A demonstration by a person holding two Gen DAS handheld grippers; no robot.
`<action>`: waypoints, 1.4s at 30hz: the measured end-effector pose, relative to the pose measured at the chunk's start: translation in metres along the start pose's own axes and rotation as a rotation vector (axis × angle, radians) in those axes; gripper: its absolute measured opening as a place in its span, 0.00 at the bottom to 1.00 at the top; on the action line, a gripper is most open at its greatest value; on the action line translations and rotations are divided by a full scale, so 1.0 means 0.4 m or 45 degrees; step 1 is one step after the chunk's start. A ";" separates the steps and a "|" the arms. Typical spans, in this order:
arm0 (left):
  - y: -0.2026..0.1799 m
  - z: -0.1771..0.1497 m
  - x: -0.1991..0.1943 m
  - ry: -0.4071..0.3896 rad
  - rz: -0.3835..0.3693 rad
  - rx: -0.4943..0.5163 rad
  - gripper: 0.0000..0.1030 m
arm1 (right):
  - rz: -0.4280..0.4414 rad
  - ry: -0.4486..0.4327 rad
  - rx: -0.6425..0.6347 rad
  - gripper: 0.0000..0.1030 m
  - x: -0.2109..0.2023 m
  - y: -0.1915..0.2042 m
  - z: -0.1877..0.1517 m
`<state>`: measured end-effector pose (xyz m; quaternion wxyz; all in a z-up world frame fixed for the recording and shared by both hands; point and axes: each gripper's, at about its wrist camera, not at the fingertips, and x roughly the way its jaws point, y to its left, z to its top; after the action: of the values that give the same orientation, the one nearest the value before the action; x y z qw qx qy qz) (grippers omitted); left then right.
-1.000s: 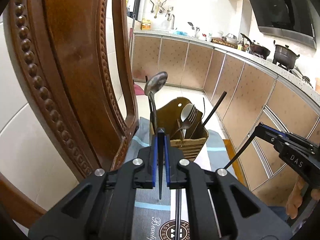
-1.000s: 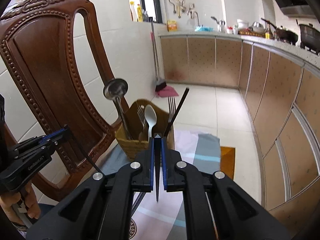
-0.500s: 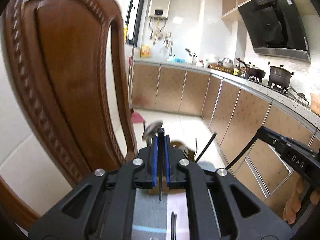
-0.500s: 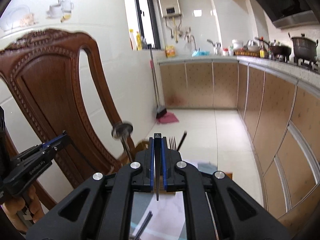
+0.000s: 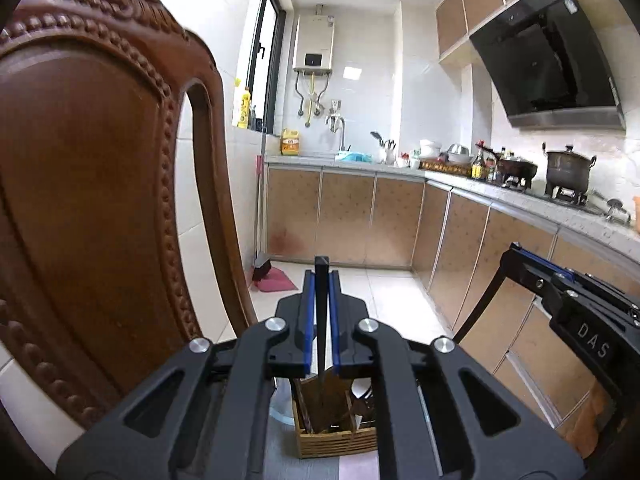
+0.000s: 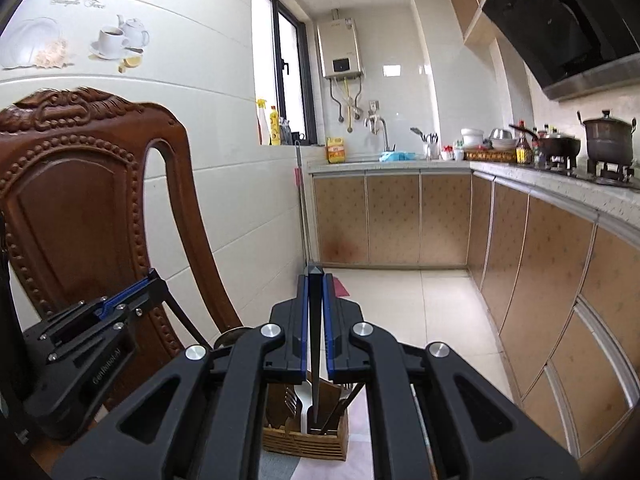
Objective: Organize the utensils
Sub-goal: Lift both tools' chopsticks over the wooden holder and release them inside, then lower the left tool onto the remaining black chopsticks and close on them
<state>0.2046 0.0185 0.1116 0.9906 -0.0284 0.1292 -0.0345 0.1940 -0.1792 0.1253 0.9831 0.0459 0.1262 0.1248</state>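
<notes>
A slatted wooden utensil holder [image 5: 336,442] stands low in both views, mostly hidden behind my gripper bodies; it also shows in the right wrist view [image 6: 308,442]. Forks, a white spoon and dark handles stand in it. My left gripper [image 5: 321,280] is shut on a thin black chopstick [image 5: 321,320]. My right gripper [image 6: 315,280] is shut on another black chopstick [image 6: 315,340]. Both grippers are raised above the holder and point down the kitchen. The right gripper shows at the right of the left view [image 5: 516,252], and the left gripper at the left of the right view [image 6: 154,276].
A carved brown wooden chair back [image 5: 100,220] stands close on the left, also in the right wrist view [image 6: 80,200]. Kitchen cabinets [image 6: 560,260] and a worktop with pots run along the right. A striped cloth [image 5: 280,464] lies under the holder.
Both grippers have tilted and risen, so the holder has dropped to the bottom of each view and the far kitchen wall now fills them. Both stay shut on their chopsticks.
</notes>
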 end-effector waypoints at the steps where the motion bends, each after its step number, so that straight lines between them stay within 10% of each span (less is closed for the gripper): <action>1: -0.002 -0.004 0.015 0.006 0.001 0.010 0.06 | 0.000 0.005 0.008 0.07 0.018 -0.002 -0.007; 25: 0.056 -0.168 0.275 0.258 -0.021 -0.063 0.07 | 0.032 0.251 0.112 0.07 0.248 -0.045 -0.189; 32: 0.069 -0.172 0.190 0.259 -0.025 -0.082 0.41 | 0.039 0.247 0.135 0.44 0.169 -0.063 -0.192; 38: 0.042 -0.347 0.047 0.497 -0.114 0.024 0.58 | 0.016 0.256 0.190 0.55 -0.023 -0.122 -0.265; 42: 0.015 -0.535 0.073 0.806 -0.176 0.010 0.56 | -0.045 0.490 0.182 0.55 -0.028 -0.134 -0.413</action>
<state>0.1779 0.0123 -0.1026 0.8967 -0.0211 0.4284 -0.1095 0.1530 -0.2241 -0.0380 0.9370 0.0886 0.3212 0.1048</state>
